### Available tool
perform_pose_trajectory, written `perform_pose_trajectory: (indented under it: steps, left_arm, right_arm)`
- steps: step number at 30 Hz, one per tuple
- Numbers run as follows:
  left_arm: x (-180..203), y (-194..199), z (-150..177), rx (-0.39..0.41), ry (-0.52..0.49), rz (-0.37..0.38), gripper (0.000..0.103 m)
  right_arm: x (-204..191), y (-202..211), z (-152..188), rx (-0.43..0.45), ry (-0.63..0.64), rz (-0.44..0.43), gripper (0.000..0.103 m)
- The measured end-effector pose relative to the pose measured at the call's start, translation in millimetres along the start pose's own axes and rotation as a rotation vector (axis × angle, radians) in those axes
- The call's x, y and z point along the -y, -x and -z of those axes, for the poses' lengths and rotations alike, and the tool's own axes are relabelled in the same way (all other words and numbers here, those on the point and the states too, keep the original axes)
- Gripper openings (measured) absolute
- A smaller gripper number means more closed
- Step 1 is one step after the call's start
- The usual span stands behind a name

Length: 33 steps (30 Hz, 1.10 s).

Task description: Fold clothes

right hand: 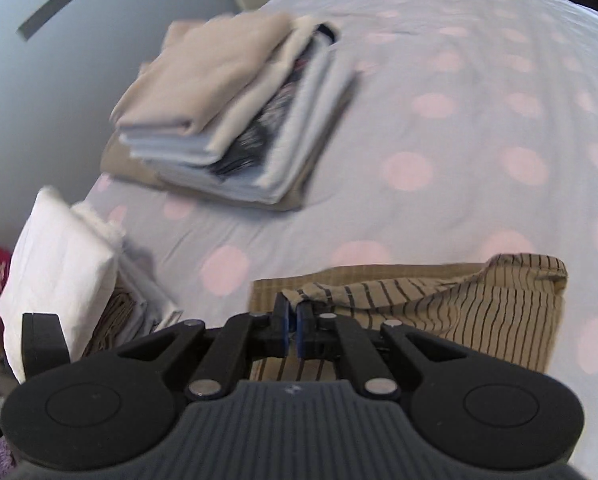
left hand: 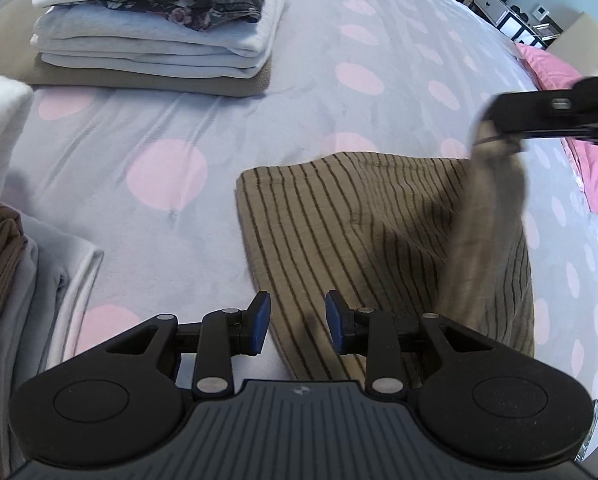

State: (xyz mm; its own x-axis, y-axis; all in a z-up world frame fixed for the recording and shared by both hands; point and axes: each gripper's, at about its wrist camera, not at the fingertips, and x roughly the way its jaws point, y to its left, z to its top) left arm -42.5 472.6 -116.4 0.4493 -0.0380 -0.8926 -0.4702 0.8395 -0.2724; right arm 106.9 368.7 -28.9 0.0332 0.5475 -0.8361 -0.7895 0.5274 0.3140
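A tan garment with thin dark stripes (left hand: 339,220) lies part-folded on the bed. My left gripper (left hand: 298,320) hovers just above its near edge, blue pads apart, with nothing between them. My right gripper (right hand: 292,320) is shut on a bunched corner of the striped garment (right hand: 459,312). It holds that corner off the bed, so the cloth trails away toward the right. In the left wrist view the right gripper (left hand: 495,120) appears at the upper right, with a blurred strip of the cloth hanging from it.
The bed has a grey sheet with pink dots (left hand: 179,140). A tall stack of folded clothes (left hand: 155,40) (right hand: 235,120) sits at the far side. A second pile of folded whites and browns (left hand: 19,280) (right hand: 59,264) lies on the left. A pink pillow (left hand: 551,68) is at the right.
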Motion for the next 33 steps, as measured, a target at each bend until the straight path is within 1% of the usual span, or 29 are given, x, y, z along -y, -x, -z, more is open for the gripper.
perform_pose_trajectory:
  steps: [4, 8, 13, 16, 18, 21, 23, 26, 29, 33]
  left_arm:
    - [-8, -2, -2, 0.003, 0.020, -0.007, 0.027]
    - [-14, -4, -1, -0.003, 0.017, -0.004, 0.027]
    - [-20, -7, -1, -0.009, 0.033, 0.000, 0.027]
    - [-24, -9, -1, -0.016, 0.042, -0.005, 0.027]
    - [-26, -11, -1, -0.024, 0.046, -0.015, 0.027]
    - [-27, -11, -2, -0.024, 0.053, -0.020, 0.027]
    - [-26, -10, -3, -0.018, 0.052, -0.015, 0.027]
    - [-23, -8, -5, -0.013, 0.035, -0.013, 0.027]
    - [-18, -8, -4, -0.020, 0.022, -0.005, 0.027]
    - [-8, -6, 1, -0.039, 0.010, 0.043, 0.027]
  right_arm:
    - [-18, -40, -2, -0.052, 0.019, -0.024, 0.004]
    - [-31, -82, -2, -0.087, 0.049, 0.000, 0.004]
    - [-28, -131, -2, -0.139, 0.030, 0.014, 0.004]
    - [-24, -148, 0, -0.157, 0.020, 0.018, 0.005]
    - [-23, -154, 1, -0.158, 0.008, 0.016, 0.009]
    - [-21, -154, 1, -0.142, -0.015, 0.000, 0.016]
    - [-20, -146, 1, -0.124, -0.024, -0.020, 0.032]
    - [-19, -127, 1, -0.095, -0.022, -0.040, 0.034]
    - [-15, -101, 8, -0.066, -0.022, -0.052, 0.034]
    - [-10, -66, 34, -0.059, 0.013, -0.031, 0.034]
